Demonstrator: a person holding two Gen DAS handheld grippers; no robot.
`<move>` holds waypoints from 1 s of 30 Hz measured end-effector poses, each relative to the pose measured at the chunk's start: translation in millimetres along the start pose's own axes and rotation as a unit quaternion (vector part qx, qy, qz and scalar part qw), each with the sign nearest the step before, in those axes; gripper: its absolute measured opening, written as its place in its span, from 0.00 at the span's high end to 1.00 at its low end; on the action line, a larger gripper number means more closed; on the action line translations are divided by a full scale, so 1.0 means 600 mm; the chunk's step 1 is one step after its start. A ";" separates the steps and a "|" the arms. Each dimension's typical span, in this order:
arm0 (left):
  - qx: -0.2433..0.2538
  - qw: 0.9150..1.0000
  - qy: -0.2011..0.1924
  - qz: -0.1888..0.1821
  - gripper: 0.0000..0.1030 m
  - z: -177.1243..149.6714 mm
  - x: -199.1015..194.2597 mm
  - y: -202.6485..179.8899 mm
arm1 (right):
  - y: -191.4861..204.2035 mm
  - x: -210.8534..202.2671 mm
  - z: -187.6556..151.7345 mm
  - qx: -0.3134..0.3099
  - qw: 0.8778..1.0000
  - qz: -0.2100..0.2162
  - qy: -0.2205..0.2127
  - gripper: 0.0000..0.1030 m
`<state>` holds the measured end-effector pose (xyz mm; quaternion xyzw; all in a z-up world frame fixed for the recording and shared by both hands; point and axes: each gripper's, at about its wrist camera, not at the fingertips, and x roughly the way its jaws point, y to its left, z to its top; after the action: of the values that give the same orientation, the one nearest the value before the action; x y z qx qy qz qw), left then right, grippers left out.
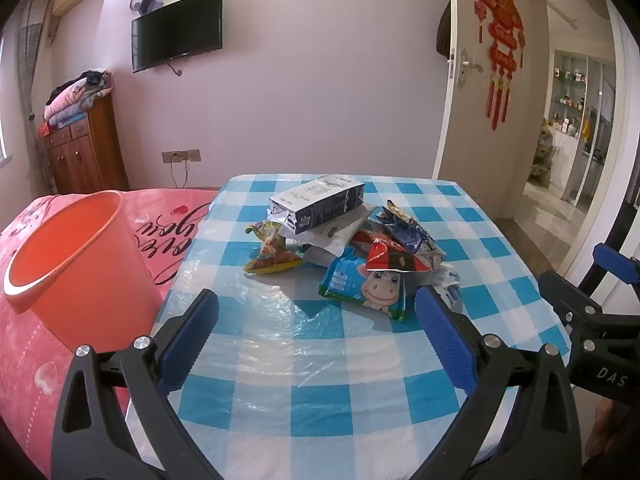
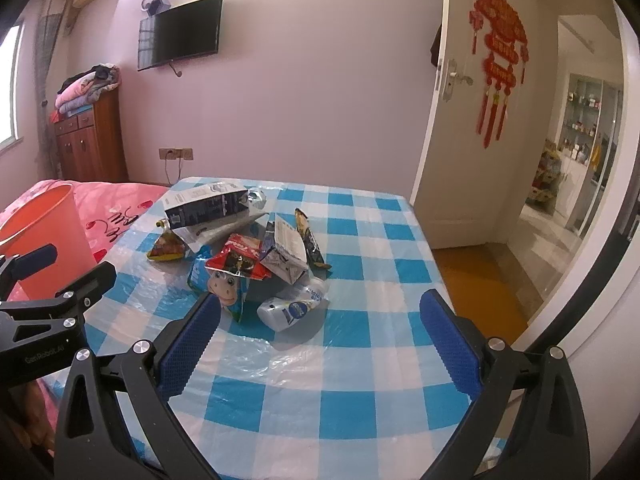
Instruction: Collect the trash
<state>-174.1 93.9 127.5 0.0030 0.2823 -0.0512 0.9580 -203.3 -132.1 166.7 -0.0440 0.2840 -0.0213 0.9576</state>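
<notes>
A heap of trash lies mid-table: a dark milk carton (image 1: 318,204) on top at the back, a yellow snack bag (image 1: 270,254), a red wrapper (image 1: 394,258), a cow-print wet-wipe pack (image 1: 366,286), and a small white bottle (image 2: 294,308) at the near side. The orange bin (image 1: 74,264) stands on the bed to the left. My left gripper (image 1: 318,320) is open, short of the pile, nothing between its fingers. My right gripper (image 2: 320,320) is open too, its left pad (image 2: 192,344) just in front of the wipe pack (image 2: 226,288).
The table (image 1: 320,396) wears a blue-and-white checked cloth under clear plastic. A pink bed (image 1: 28,360) adjoins its left side. An open door (image 1: 476,92) and hallway are at the right. A wooden cabinet (image 1: 84,152) stands against the far wall.
</notes>
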 end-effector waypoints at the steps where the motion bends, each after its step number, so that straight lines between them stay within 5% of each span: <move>1: 0.000 1.000 -0.002 -0.001 0.04 0.001 -0.004 0.000 | 0.001 -0.004 0.000 -0.001 1.000 -0.001 -0.003 0.04; 18: 0.002 1.000 -0.009 -0.001 0.04 -0.001 -0.020 0.012 | 0.011 -0.011 -0.005 -0.012 1.000 -0.003 -0.007 0.04; 30: 0.017 1.000 0.000 -0.001 0.04 0.001 0.020 0.020 | -0.059 0.077 -0.022 0.068 0.993 0.078 0.049 0.04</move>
<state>-162.5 104.4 121.2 0.0189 0.2816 -0.0573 0.9576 -172.6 -171.2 133.9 0.0446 0.3315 0.0322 0.9419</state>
